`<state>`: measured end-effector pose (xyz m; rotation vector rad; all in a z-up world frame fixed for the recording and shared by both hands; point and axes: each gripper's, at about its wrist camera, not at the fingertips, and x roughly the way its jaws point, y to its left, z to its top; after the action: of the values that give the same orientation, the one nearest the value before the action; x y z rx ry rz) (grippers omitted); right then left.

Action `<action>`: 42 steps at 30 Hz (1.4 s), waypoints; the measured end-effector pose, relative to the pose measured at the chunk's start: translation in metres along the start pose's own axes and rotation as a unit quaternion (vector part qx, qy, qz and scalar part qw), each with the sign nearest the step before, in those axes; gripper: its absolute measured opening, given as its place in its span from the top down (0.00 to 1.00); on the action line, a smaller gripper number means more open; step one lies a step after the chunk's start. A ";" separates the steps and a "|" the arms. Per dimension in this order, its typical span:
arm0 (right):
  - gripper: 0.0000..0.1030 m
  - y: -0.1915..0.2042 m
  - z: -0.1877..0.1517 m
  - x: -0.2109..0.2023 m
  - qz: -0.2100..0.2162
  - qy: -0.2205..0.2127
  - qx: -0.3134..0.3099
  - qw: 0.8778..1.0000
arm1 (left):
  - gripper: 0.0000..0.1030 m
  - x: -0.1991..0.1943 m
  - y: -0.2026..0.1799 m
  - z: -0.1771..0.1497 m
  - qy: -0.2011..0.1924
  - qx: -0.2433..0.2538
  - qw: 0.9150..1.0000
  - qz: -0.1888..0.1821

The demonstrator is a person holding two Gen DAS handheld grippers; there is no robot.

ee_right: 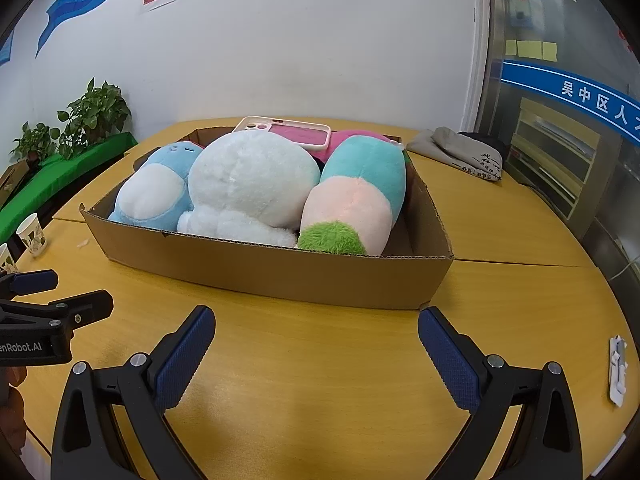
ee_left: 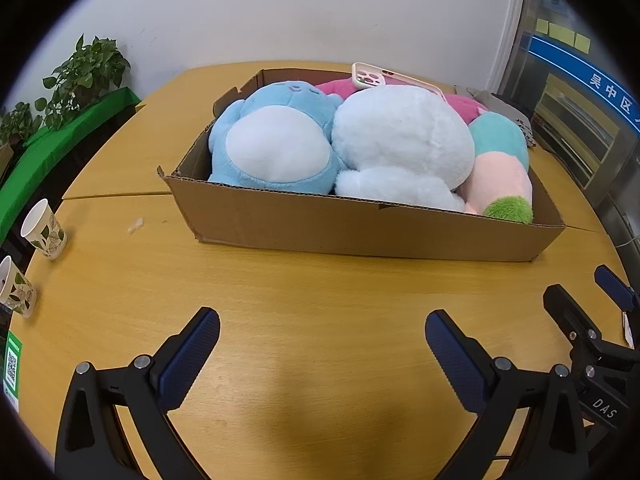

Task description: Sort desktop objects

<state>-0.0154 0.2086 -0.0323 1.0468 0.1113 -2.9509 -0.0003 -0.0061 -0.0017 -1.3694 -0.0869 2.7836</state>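
Cardboard box (ee_left: pixel 360 232) on the wooden table (ee_left: pixel 320 300), packed with soft toys. Four are countable: blue (ee_left: pixel 276 140), white (ee_left: pixel 404 144), teal-and-pink with a green tuft (ee_left: pixel 500 168), and a magenta one (ee_left: pixel 464 106) largely hidden beneath the rest. One phone case (ee_left: pixel 374 78) lies on top at the back. Two paper cups (ee_left: pixel 44 230) stand at the table's left edge, the nearer cut off. Left gripper (ee_left: pixel 322 354) and right gripper (ee_right: pixel 316 350): both spread wide, empty, above bare table before the box.

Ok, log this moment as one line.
left gripper open, empty | right gripper open, empty | plush toys, phone case in cardboard box
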 end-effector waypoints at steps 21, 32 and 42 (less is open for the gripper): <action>0.00 -0.208 -0.053 0.063 0.153 0.088 -0.060 0.982 | 0.01 0.064 0.132 -0.007 0.026 0.132 0.991 0.016; 0.00 -0.240 -0.068 0.101 0.206 0.112 -0.176 0.956 | 0.00 0.081 0.155 -0.003 0.020 0.114 0.992 -0.044; 0.00 -0.254 -0.069 0.105 0.262 0.103 -0.235 0.931 | 0.00 0.083 0.151 0.001 0.020 0.119 0.991 -0.050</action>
<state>-0.0612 0.4680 -0.1355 1.0902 0.4375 -2.1829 -0.0526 -0.1522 -0.0767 -1.3227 0.1686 2.5827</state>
